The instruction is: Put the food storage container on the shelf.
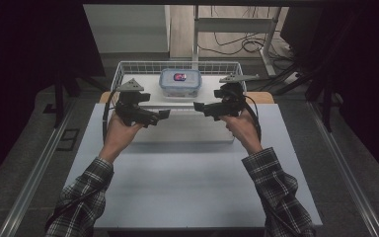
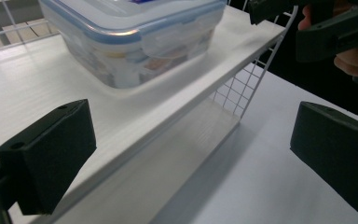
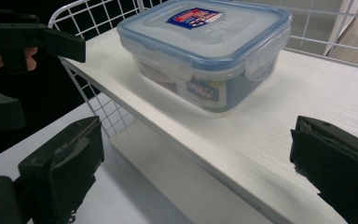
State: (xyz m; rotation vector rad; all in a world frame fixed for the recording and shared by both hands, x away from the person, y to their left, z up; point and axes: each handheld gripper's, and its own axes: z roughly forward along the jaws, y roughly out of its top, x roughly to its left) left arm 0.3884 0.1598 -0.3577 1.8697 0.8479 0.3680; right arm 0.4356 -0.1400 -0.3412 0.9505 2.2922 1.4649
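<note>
A clear plastic food container (image 1: 180, 82) with a blue-rimmed clip lid sits on the white top board of a wire-sided shelf (image 1: 123, 69), and everything here is placed against that box. To its left, the left gripper (image 1: 164, 114) is held in a hand just in front of the shelf's front edge, its two blocky black jaws spread wide with nothing between them; in the left gripper view the box is beyond and above the jaws, well apart from them. The container is square with rounded corners, smooth and see-through, a small red and blue label on its lid and printed packets dimly visible inside. Bare white board lies all round it, and white grid wire rises at the shelf's back and ends. To its right, the right gripper (image 1: 198, 106) mirrors the first, jaws wide and empty, facing inward over the pale grey table (image 1: 177, 187)
</note>
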